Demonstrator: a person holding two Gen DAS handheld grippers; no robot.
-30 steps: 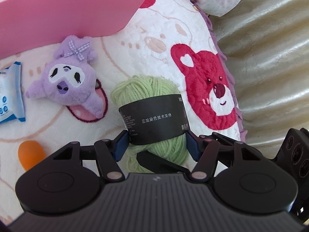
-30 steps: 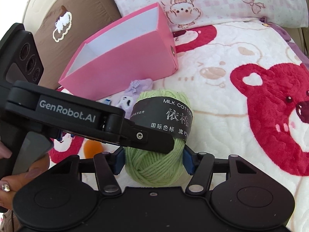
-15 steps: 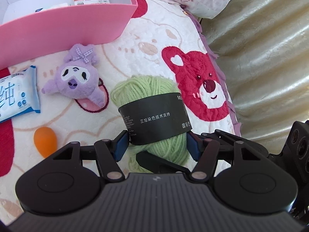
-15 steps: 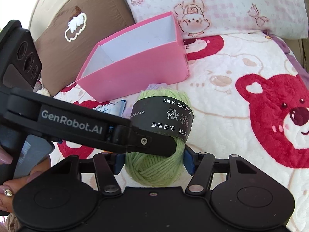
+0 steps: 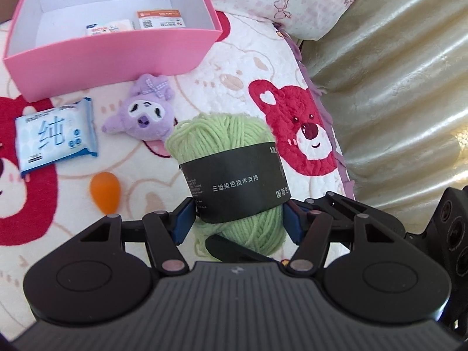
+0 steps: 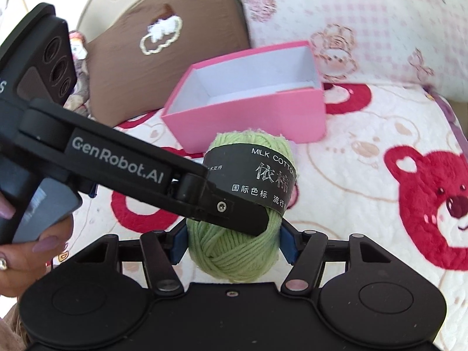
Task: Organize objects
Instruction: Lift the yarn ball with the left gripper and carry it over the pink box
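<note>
**Left wrist view gets the clutter, right wrist view doesn't**

Only from the left wrist can a purple plush (image 5: pixel 143 117), a wipes pack (image 5: pixel 55 134) and an orange blob (image 5: pixel 105 188) be seen on the bear quilt (image 5: pixel 248 67), plus two cartons inside the pink box (image 5: pixel 117 55). A brown cushion (image 6: pixel 163 58) is caught only by the right wrist view. The green yarn ball (image 5: pixel 222 134), wrapped in a black band, is held near the box. The left tongs (image 5: pixel 238 222) are clamped on it, and the right tongs (image 6: pixel 234 242) are easing open with it between the pads. Its underside is hidden.

Both grippers' fingers (image 6: pixel 285 245) flank green yarn (image 6: pixel 234 251).
</note>
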